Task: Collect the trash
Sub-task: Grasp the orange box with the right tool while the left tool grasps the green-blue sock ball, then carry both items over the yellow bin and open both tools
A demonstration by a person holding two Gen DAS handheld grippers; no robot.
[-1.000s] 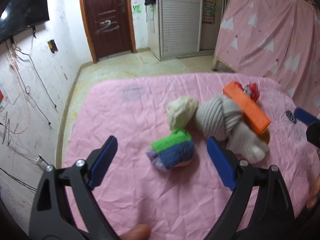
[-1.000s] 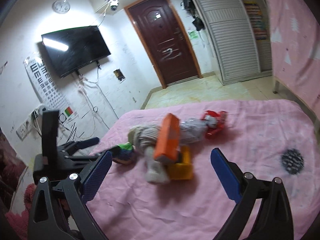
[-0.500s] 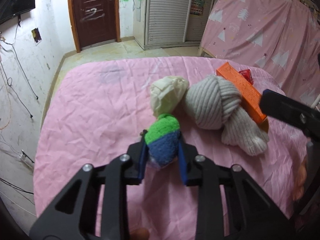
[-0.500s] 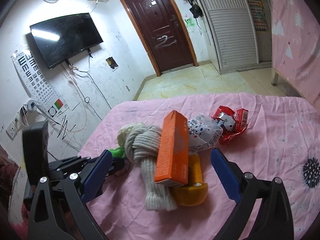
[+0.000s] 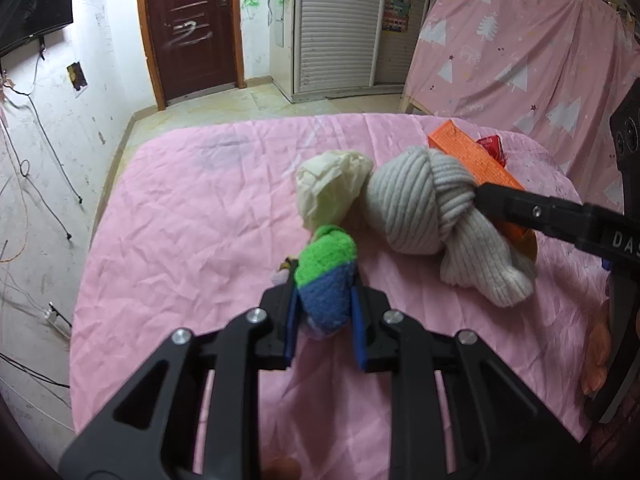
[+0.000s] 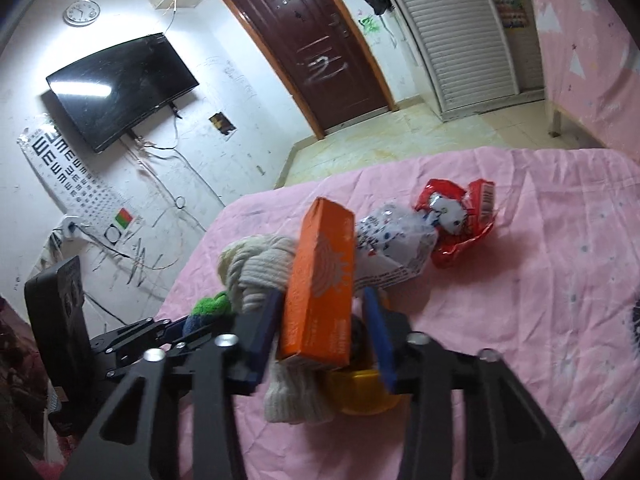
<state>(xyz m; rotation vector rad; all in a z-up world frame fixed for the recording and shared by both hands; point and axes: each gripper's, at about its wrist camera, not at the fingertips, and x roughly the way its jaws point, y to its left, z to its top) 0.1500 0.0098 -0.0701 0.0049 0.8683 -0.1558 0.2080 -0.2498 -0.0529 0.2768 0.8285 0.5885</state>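
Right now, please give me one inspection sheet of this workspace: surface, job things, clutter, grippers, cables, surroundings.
Surface: wrinkled pink sheet.
Job's things: orange box, red wrapper, printed clear bag, cream crumpled wad.
Clutter: grey knotted knit; green and blue knit ball; yellow object under the box.
Grippers: left gripper shut on the knit ball; right gripper pads on either side of the orange box, contact not certain.
Cables: loose wires on the wall and the floor.
Surroundings: dark door, television, eye chart, pink curtain.

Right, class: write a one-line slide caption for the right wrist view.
Right gripper closed around an orange box atop a grey sock on pink bedding.
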